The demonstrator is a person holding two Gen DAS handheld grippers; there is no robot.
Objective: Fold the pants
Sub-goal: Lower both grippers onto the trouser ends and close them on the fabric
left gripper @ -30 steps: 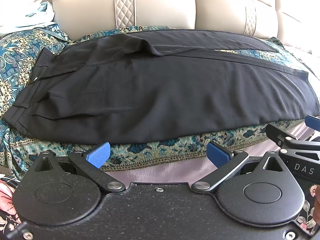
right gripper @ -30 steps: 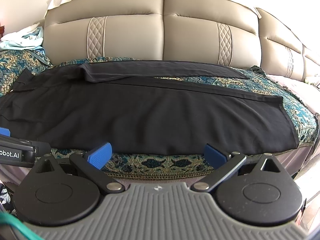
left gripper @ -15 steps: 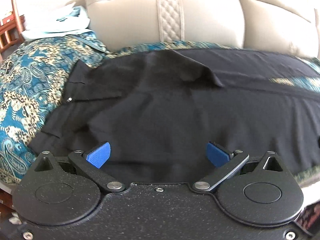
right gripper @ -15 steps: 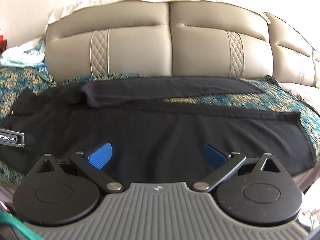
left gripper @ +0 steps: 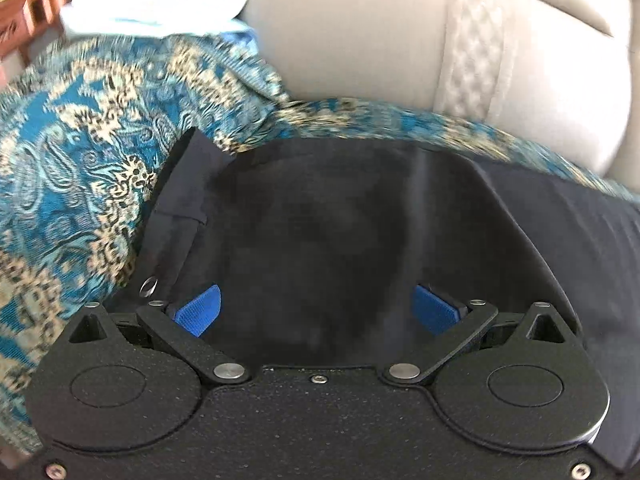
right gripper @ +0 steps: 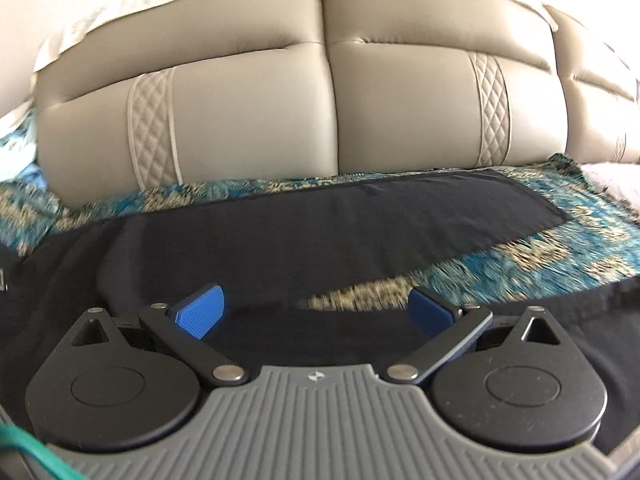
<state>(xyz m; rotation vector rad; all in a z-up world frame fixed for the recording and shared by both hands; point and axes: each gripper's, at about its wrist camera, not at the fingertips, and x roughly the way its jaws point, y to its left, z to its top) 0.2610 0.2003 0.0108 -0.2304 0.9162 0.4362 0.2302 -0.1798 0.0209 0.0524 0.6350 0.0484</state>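
While we look along the left gripper (left gripper: 316,308), we see its two blue pads spread wide, with nothing pinched between them. Black pants (left gripper: 320,240) fill the space beyond the pads, lying on a teal and cream patterned bedspread (left gripper: 80,152). We make out the waistband end on the left side of this view, where a flap of the cloth stands turned up and a small metal button (left gripper: 147,286) shows just beside the left pad. Whether the pads touch the cloth we cannot tell, as the picture is blurred. Behind the spread rises a beige padded headboard (left gripper: 360,40), and a pale blue and white cloth (left gripper: 160,0) lies heaped at the top left, beside a reddish wooden piece of furniture (left gripper: 24,12) in the corner.

As we turn to the right wrist view, the right gripper (right gripper: 316,312) likewise has its pads held well apart and grips nothing. Here the pants (right gripper: 320,232) stretch across the frame: one leg runs toward the right in a long dark band near the headboard (right gripper: 320,100), and another fold of black cloth lies nearer, under and around the gripper. Between the two we see a wedge of the bedspread (right gripper: 520,260). A green cable (right gripper: 32,452) crosses the lower left corner.
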